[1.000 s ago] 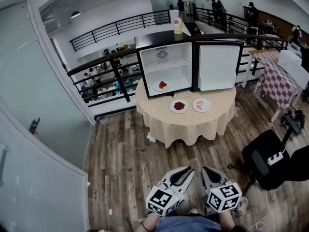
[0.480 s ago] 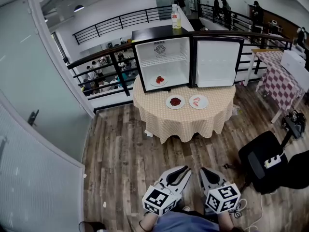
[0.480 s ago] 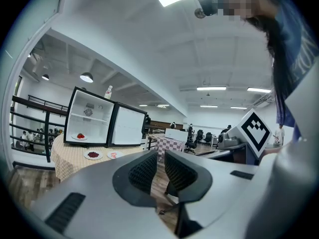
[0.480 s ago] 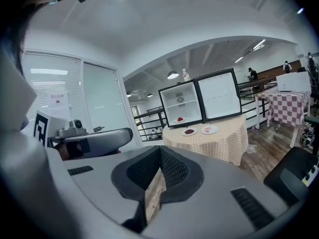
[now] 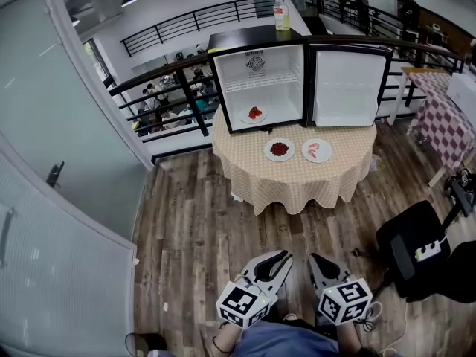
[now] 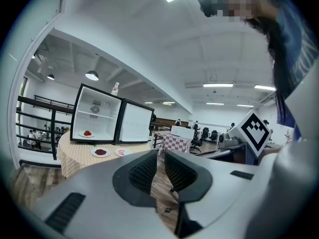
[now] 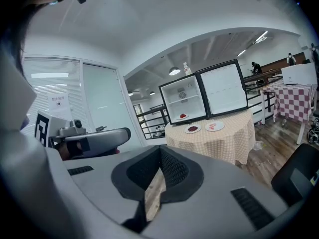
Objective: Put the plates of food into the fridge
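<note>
We count three plates, two claws, one fridge and one bottle.

- Small black fridge with a white inside stands at the back of the round worktop in a beige checked cloth. Its door is swung wide open to the right.
- Clear bottle with a yellow label stands upright on the fridge top.
- White plate of red food sits inside the fridge on the bottom, under the wire shelf.
- White plate of dark red food and white plate of pink food lie side by side on the cloth, just in front of the fridge and apart from each other.

The room has a brown plank floor and a black railing behind the worktop, with people on the level below. A black chair stands at the right.

We hold both claws low over the floor, well apart from the worktop and pointing toward it.

- Left claw is clenched down to a thin slit, with nothing in it.
- Right claw is clenched, tips together, and empty.
</note>
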